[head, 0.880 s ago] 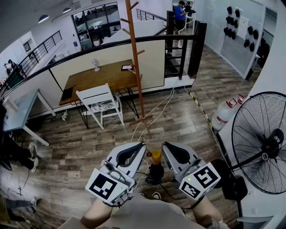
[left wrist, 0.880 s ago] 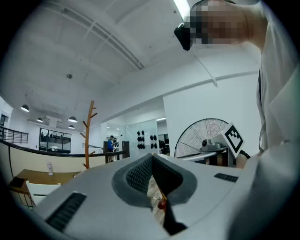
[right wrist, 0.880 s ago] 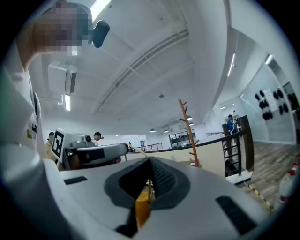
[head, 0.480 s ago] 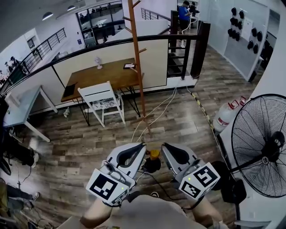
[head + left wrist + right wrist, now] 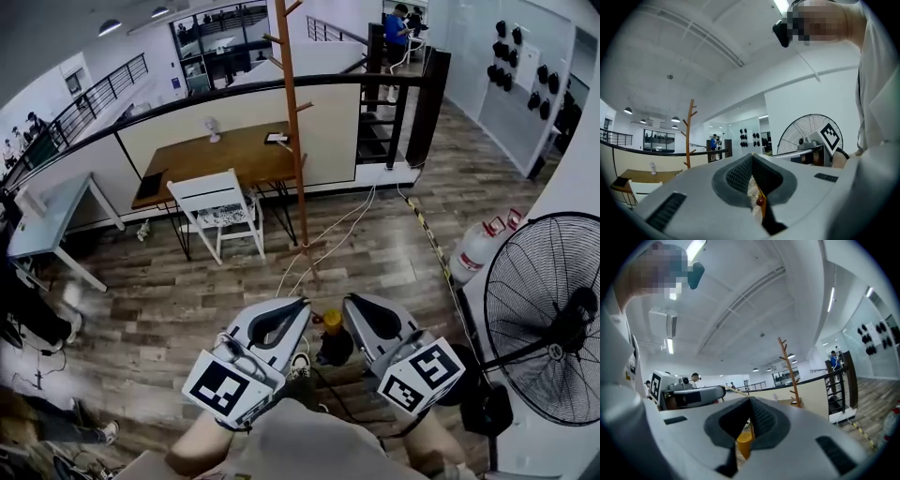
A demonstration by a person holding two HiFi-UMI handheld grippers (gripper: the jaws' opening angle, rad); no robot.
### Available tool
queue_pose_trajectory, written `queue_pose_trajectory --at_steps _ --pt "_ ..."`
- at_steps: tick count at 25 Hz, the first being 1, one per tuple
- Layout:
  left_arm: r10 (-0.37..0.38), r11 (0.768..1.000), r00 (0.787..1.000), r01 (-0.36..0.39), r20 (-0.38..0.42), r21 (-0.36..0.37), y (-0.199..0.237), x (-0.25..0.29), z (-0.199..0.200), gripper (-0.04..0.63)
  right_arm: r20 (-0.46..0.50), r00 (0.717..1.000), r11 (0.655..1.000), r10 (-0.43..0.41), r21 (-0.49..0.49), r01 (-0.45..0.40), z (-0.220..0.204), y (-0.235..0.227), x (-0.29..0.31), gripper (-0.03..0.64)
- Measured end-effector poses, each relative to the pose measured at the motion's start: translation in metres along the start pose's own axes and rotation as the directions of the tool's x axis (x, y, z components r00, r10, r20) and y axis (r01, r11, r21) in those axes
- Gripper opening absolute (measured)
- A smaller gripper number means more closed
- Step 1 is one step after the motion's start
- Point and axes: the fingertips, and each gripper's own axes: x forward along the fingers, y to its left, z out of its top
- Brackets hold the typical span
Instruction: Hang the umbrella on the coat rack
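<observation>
Well ahead of me, coat rack point(image 5: 296, 141) stands upright. Close below my head, left gripper point(image 5: 302, 303) and right gripper point(image 5: 346, 301) sit side by side, each with jaws pressed together, pinching a thin part of the umbrella point(image 5: 333, 345). It hangs between them, orange cap up.
</observation>
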Motion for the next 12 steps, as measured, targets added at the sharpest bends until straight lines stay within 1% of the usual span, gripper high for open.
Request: queue_pose_trajectory --at_steps 7,12 --pt "-0.022 1.000 1.000 0.022 0.003 -0.009 0.016 0.023 -0.009 0.000 -0.002 1.000 1.000 -0.010 0.009 0.010 -0.005 -0.025 0.017 0.005" --pt "-0.023 1.000 1.000 0.023 0.013 -0.003 0.045 0.050 -0.011 0.000 -0.009 1.000 1.000 -0.013 0.015 0.013 -0.003 -0.049 0.043 0.005"
